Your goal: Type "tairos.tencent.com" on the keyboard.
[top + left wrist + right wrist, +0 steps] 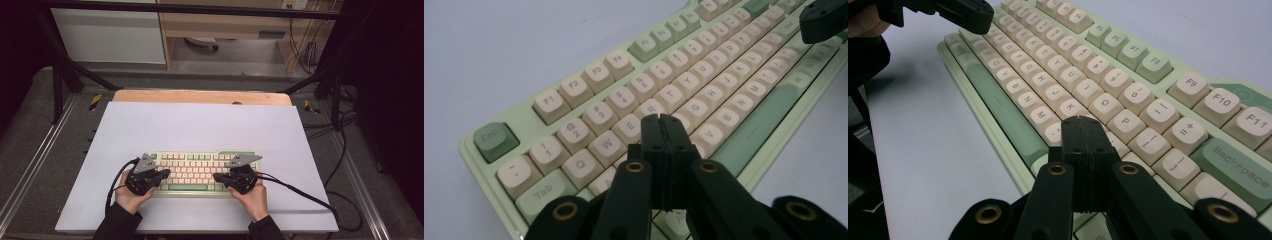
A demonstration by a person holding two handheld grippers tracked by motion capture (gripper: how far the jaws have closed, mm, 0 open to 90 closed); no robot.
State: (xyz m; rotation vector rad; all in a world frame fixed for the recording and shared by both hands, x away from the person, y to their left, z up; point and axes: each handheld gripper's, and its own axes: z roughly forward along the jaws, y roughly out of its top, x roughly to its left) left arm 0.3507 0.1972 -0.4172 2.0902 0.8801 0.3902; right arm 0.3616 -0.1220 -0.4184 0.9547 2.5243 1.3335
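A person is poising both tongs over a pale-green keyboard (200, 172), L gripper (663, 131) w/ jaws pressed together, empty, hovering above the F/D keys; R gripper (1087, 134) likewise clamped on nothing, above the L/; keys. Typing is looking barely begun, no key visibly pressed yet

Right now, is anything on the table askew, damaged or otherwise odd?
Nothing stands out. The keyboard lies flat and square on the white mat, no keycaps visibly missing. Left gripper and right gripper are shut over the keys.
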